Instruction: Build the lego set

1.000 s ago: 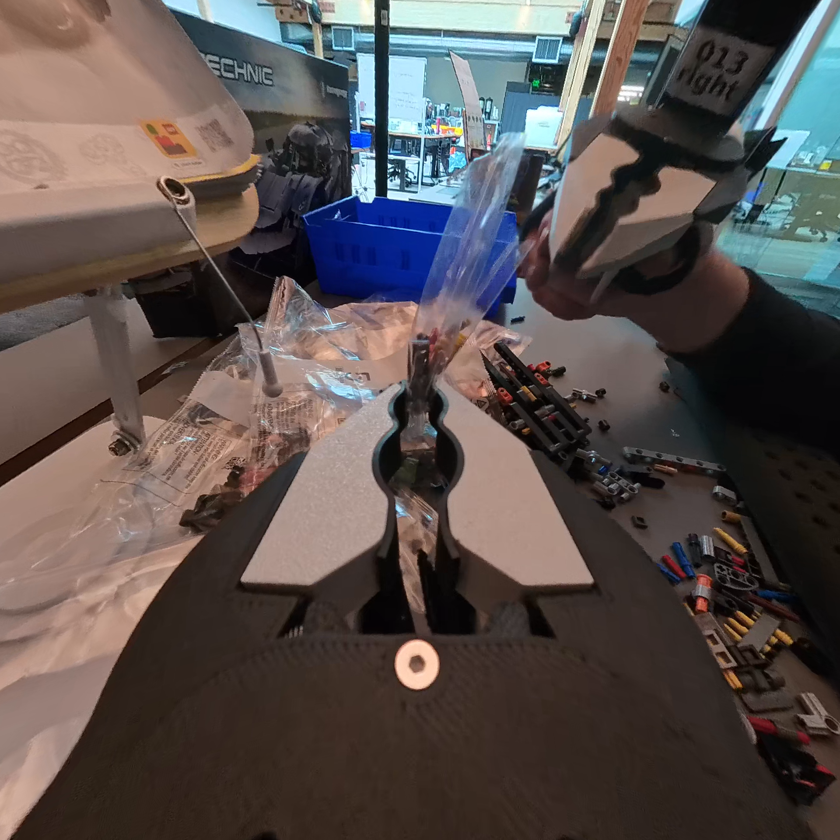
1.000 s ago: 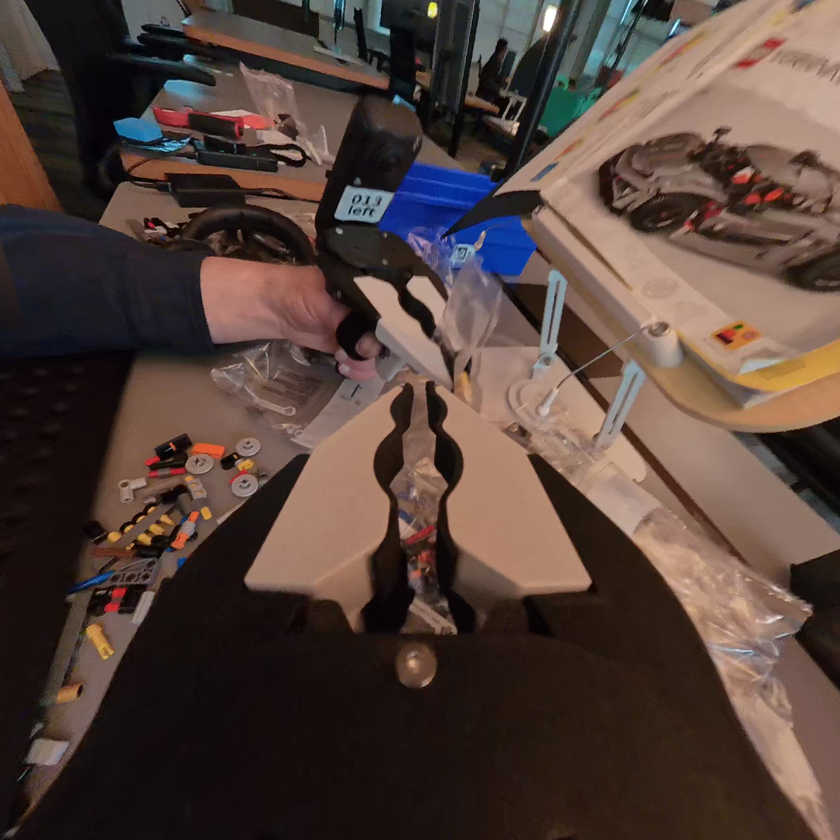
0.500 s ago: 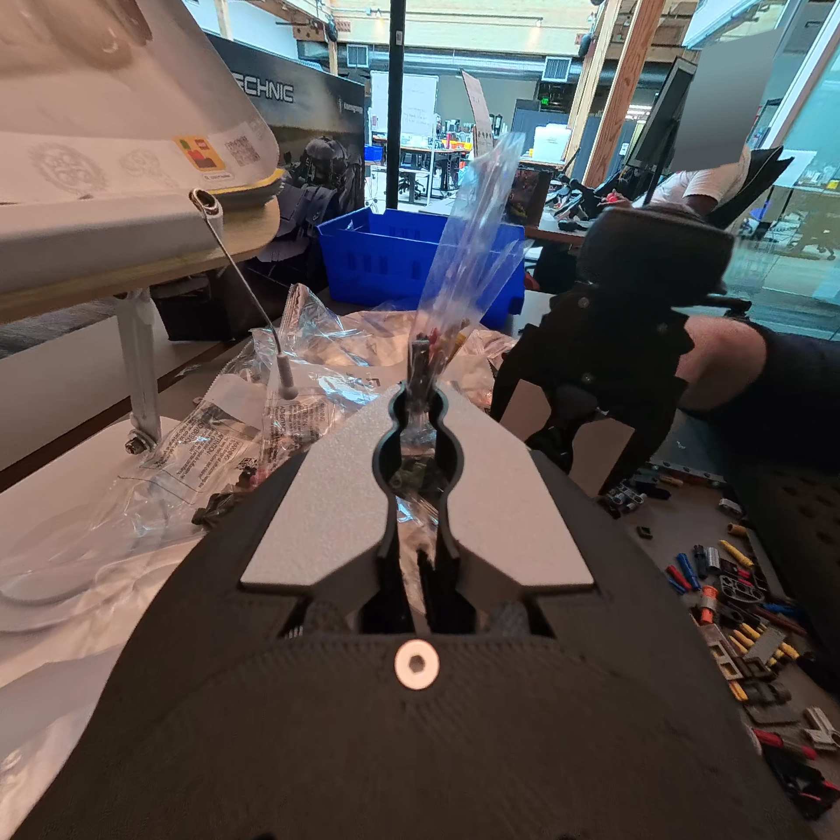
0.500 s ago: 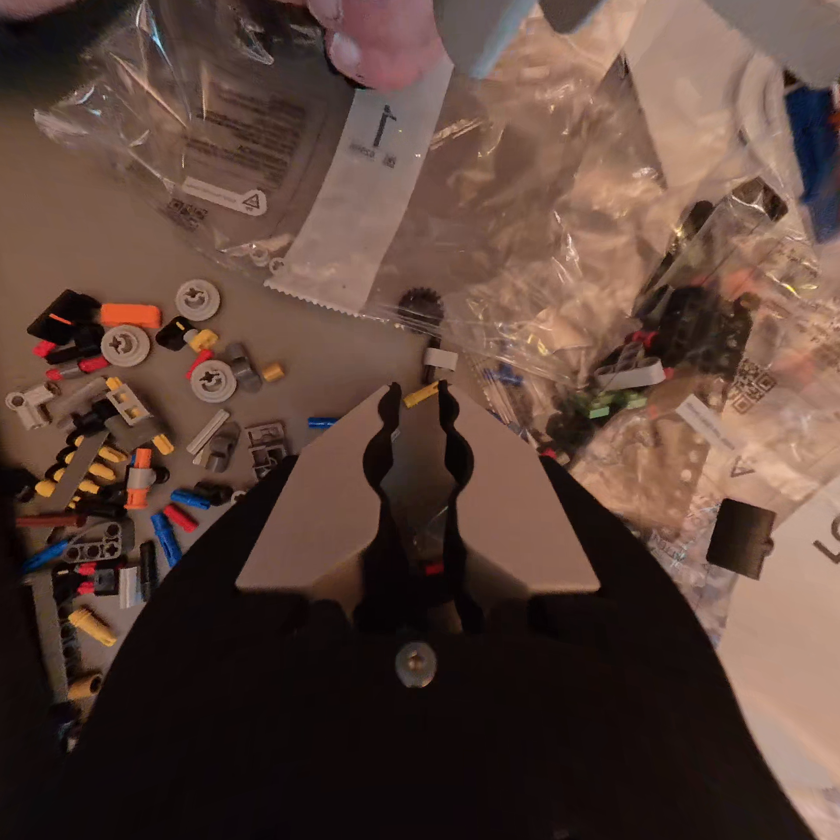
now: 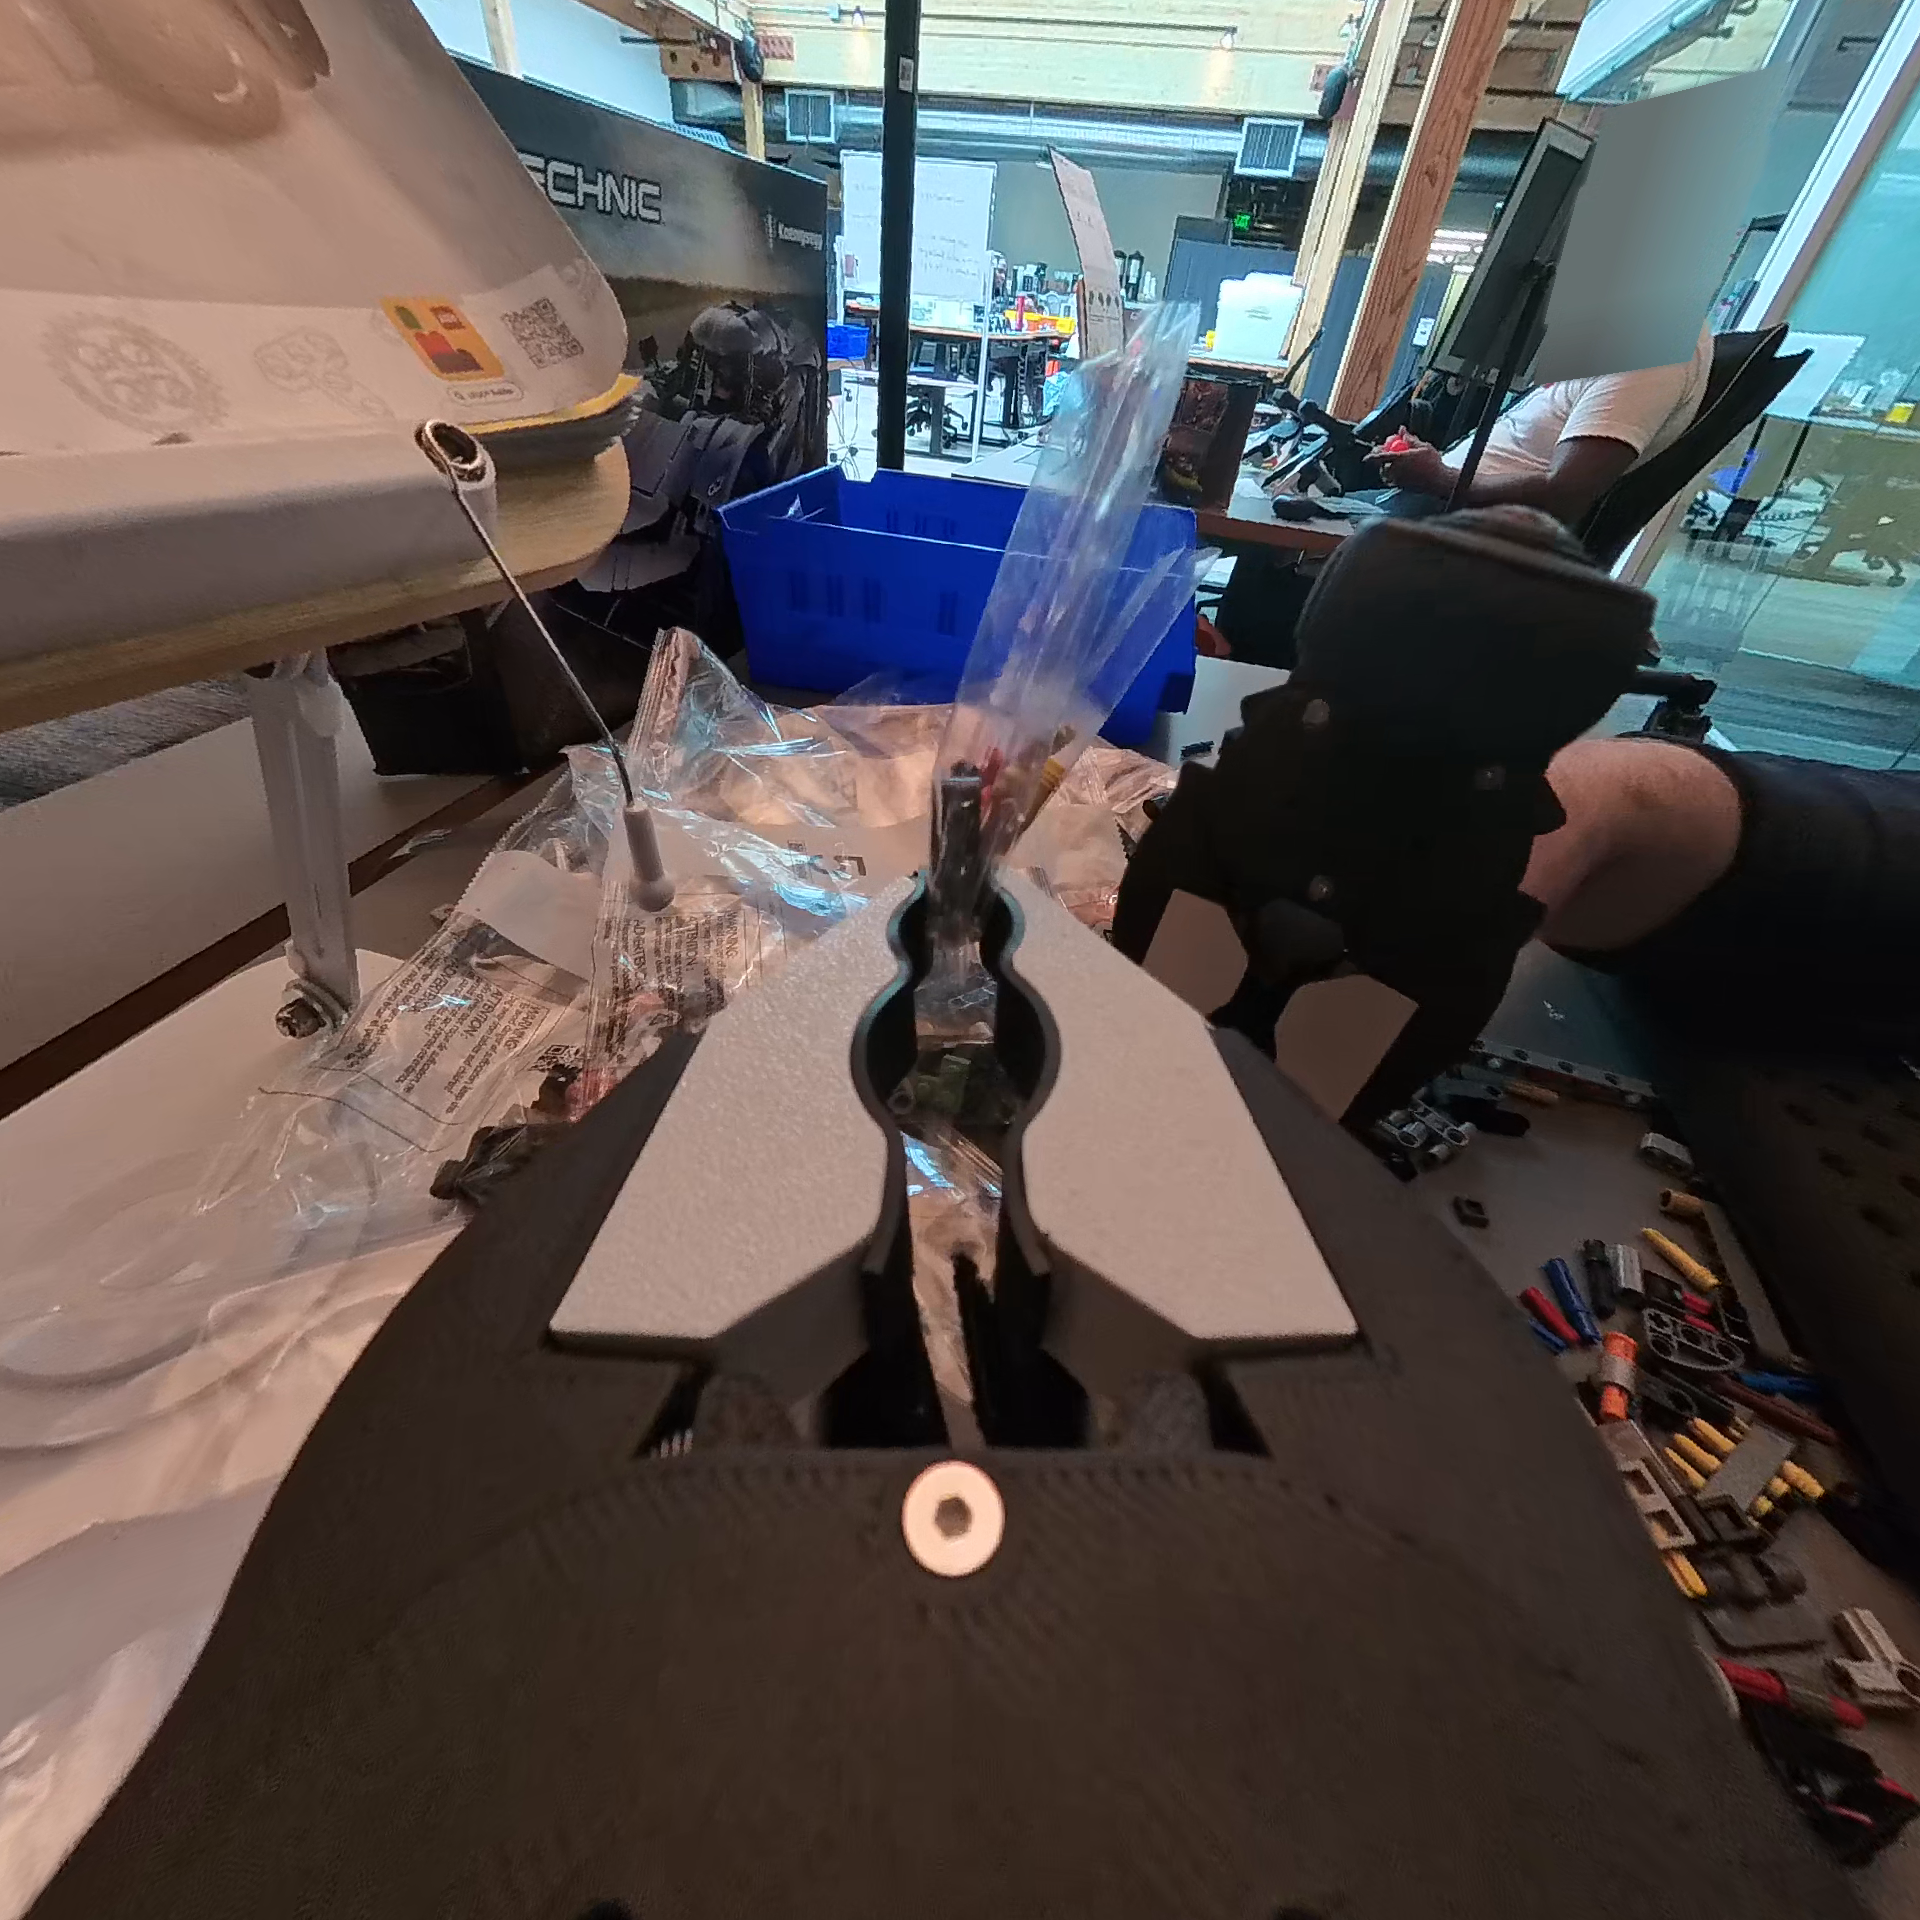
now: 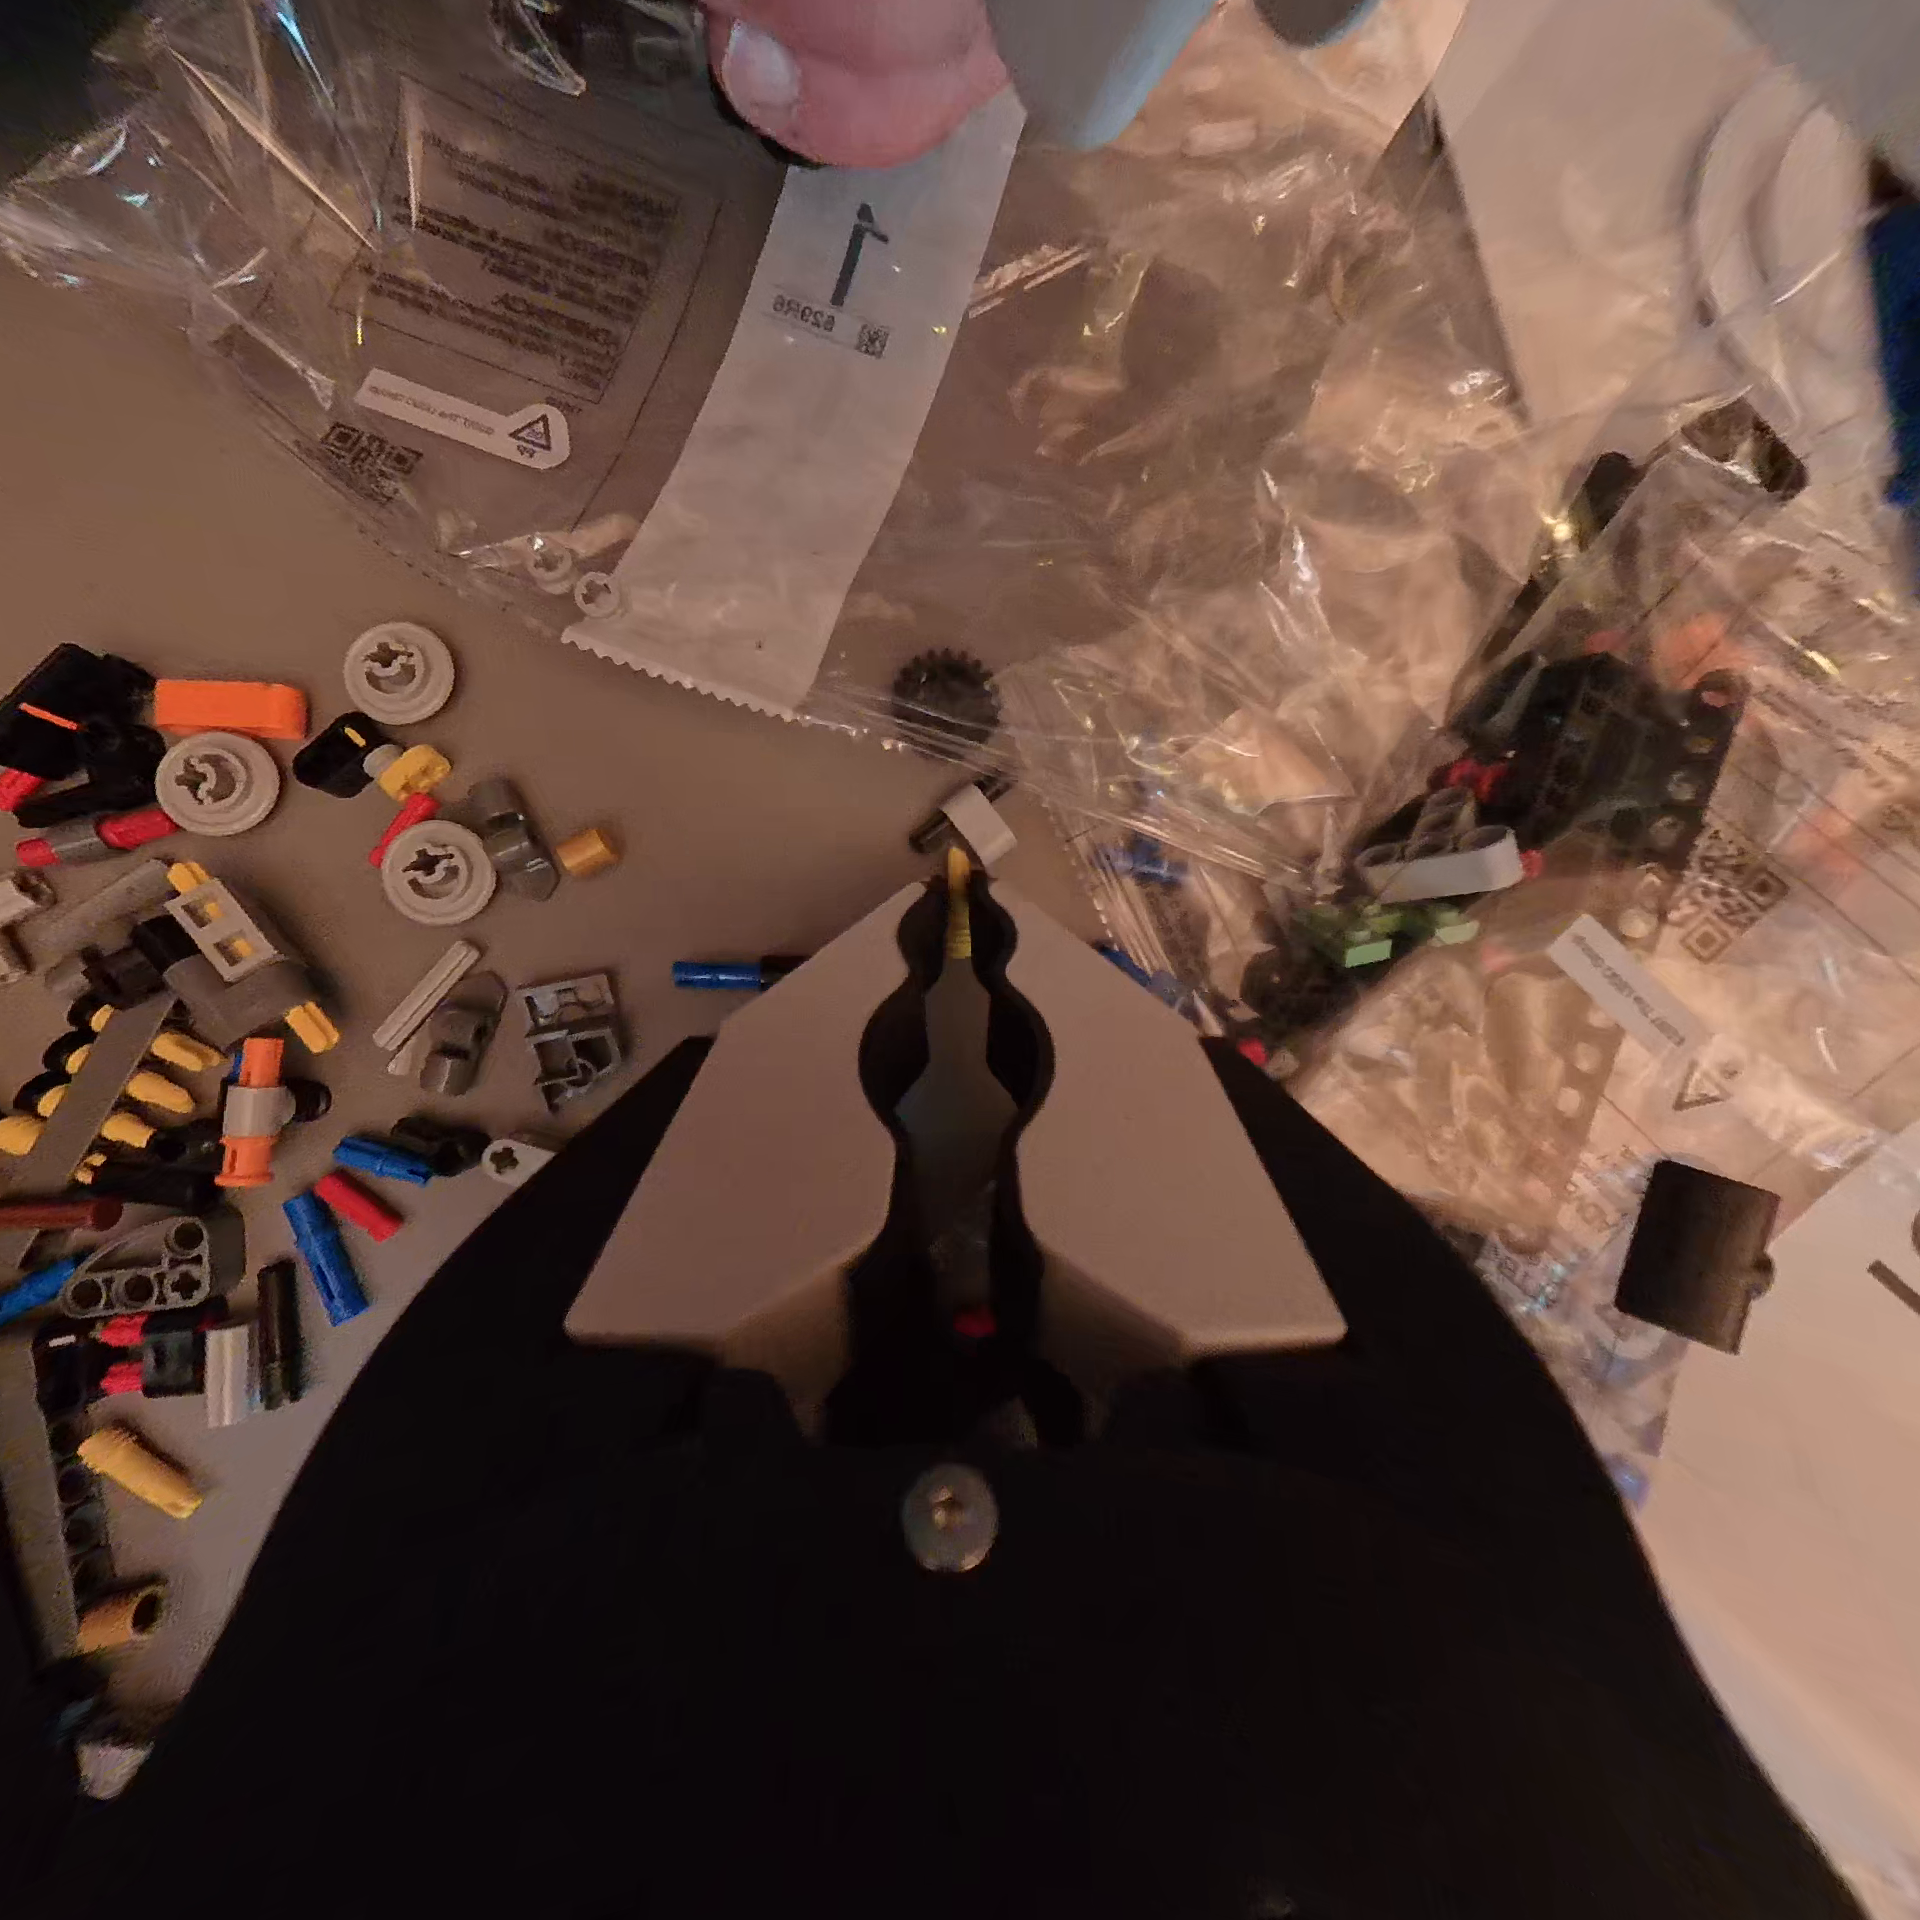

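My left gripper (image 5: 958, 891) is shut on a clear plastic bag (image 5: 1091, 499) of small Lego parts and holds it upright above the table. My right gripper (image 6: 958, 896) points straight down at the table. Its jaws are closed on a small yellow pin (image 6: 958, 920) at their tips. A white piece (image 6: 979, 826) and a black gear (image 6: 945, 694) lie just beyond the tips. The right gripper's black body (image 5: 1403, 748) shows in the left wrist view, low over the table to the right of the bag. Loose pieces (image 6: 208, 987) lie spread on the table.
Crumpled clear bags (image 6: 1247, 468), one with black parts (image 6: 1558, 748), cover the table ahead. A hand (image 6: 852, 73) shows at the top edge. An instruction booklet on a stand (image 5: 260, 312) overhangs the left. A blue bin (image 5: 883, 592) stands behind. More loose pieces (image 5: 1683, 1382) lie to the right. There is about 12 centimeters between the tips of the two grippers.
My right gripper swung from level down to the table, let go of the bag it held, and its jaws closed on the yellow pin. My left gripper still holds its bag upright.
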The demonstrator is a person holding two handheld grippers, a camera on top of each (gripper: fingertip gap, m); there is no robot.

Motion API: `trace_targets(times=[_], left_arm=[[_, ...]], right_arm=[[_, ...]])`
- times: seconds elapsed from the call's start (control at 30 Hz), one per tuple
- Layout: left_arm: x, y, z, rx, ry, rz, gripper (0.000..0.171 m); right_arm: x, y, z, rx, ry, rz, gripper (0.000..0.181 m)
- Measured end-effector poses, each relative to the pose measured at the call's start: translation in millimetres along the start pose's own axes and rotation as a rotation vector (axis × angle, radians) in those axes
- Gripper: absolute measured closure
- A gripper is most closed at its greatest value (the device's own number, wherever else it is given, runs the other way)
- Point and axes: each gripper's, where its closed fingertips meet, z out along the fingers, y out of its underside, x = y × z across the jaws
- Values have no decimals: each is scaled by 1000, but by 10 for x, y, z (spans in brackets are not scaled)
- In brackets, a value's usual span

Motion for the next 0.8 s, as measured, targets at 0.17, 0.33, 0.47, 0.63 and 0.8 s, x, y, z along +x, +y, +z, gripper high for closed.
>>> trace_targets(times=[0.17, 0.33, 0.47, 0.63, 0.8], left_arm=[[-1, -5, -5, 3, 1, -2, 165], [19, 4, 6, 1, 12, -4, 166], [15, 17, 4, 6, 18, -15, 166], [27, 6, 4, 18, 20, -30, 166], [36, 38, 20, -12, 21, -11, 165]], right_arm=[[69, -112, -275, 97, -1, 5, 180], [172, -439, -850, 340, 58, -48, 180], [470, -752, -1401, 569, 145, -14, 180], [675, -1050, -1755, 774, 113, 26, 180], [647, -943, -1582, 773, 139, 11, 180]])
